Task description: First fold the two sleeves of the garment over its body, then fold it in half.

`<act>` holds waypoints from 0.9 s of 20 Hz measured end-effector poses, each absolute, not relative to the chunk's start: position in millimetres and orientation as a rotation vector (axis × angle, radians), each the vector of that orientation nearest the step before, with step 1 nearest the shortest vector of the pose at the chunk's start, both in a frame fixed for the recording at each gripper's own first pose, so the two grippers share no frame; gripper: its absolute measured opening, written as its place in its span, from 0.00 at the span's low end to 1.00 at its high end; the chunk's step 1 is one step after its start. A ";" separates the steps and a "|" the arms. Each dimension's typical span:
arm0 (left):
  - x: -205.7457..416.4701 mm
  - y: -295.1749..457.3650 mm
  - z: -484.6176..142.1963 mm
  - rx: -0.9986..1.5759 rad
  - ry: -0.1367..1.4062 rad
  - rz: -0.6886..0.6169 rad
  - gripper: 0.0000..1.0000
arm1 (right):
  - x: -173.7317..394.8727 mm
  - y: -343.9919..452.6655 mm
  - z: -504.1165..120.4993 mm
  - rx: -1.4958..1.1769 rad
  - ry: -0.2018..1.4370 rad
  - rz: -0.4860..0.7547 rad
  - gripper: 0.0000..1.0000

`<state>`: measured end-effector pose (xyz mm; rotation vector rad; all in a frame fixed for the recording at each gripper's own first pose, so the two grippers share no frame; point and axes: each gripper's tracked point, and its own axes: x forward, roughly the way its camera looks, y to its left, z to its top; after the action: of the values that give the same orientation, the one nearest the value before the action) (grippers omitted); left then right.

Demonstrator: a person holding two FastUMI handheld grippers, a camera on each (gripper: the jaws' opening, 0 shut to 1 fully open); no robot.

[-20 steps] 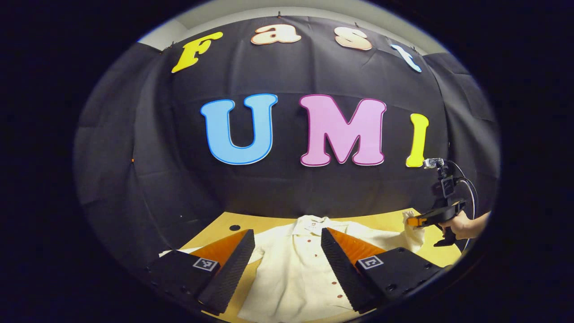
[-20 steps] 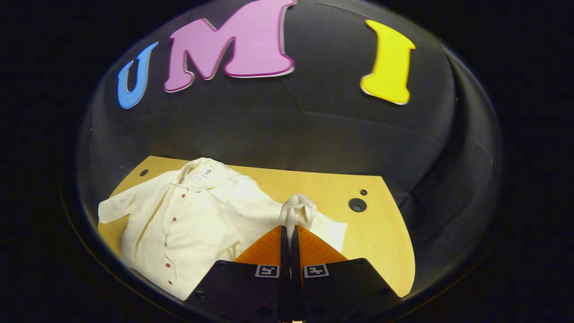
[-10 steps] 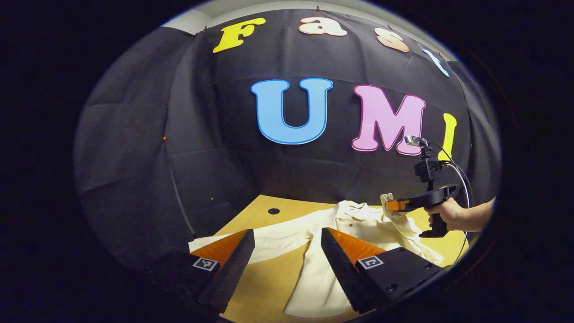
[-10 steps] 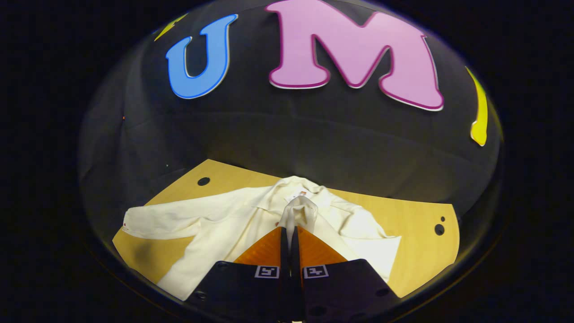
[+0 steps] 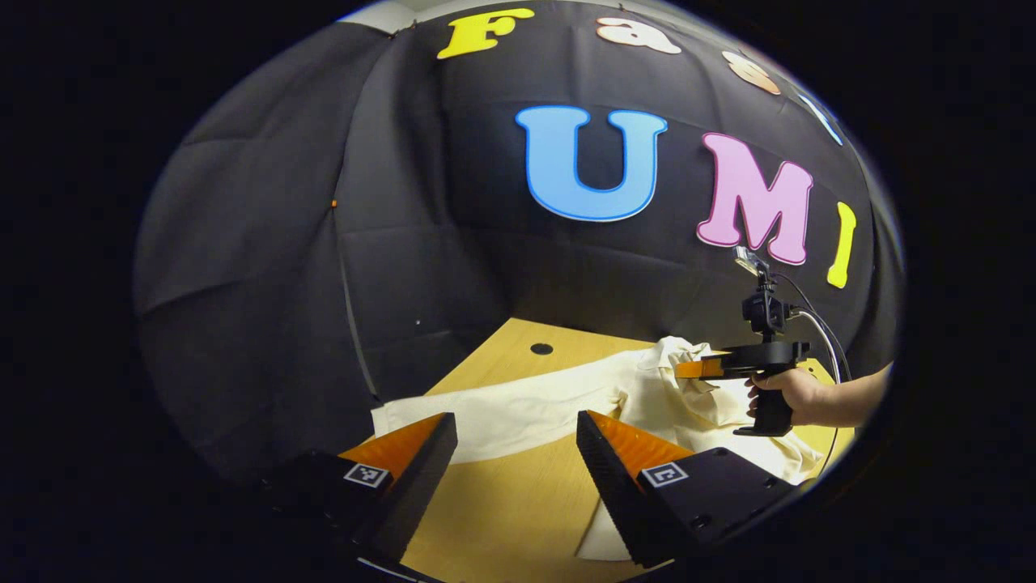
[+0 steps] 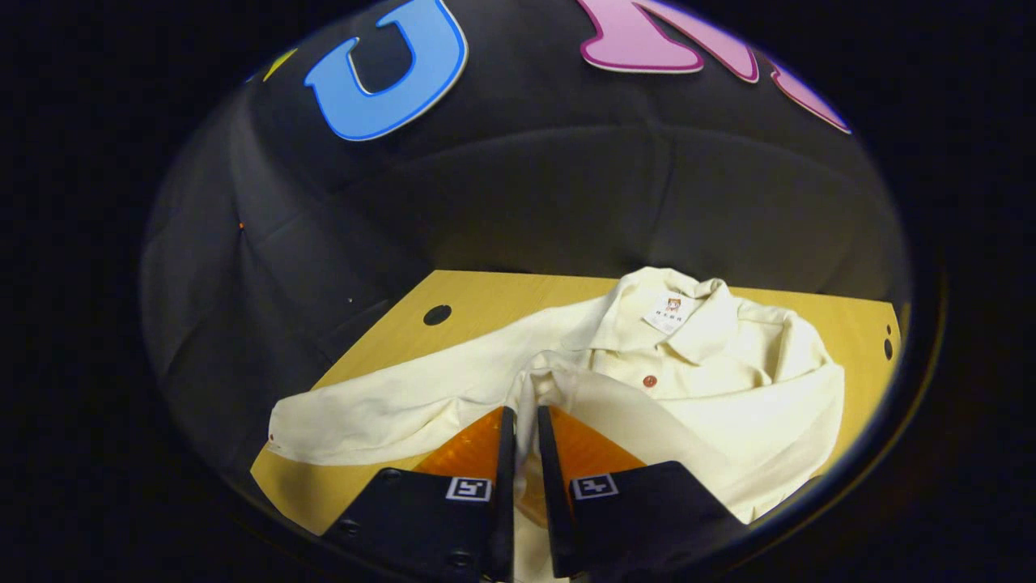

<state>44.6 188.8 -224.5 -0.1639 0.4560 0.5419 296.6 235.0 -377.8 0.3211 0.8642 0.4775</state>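
Fingers of right gripper (image 6: 520, 421) pinch sleeve (image 6: 615, 405) over shirt (image 6: 728, 356); left gripper (image 5: 514, 433) spread.

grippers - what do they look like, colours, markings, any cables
Both have black bodies with orange wedge fingers faced in ribbed black pads, each bearing a square black-and-white marker. The right gripper has a black pistol handle, a small camera on a mast, and looping cables.

Black cloth walls (image 5: 267, 267) w/ light wood table (image 5: 502, 518), dim booth.
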 end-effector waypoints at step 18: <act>21.1 365.5 -378.8 -0.370 0.721 0.821 0.96 | 241.2 37.3 -201.3 -0.049 0.493 0.243 0.98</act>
<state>21.1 365.5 -378.8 -0.3701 0.7206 0.8214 241.2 37.3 -201.3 -0.0493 0.4927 0.2430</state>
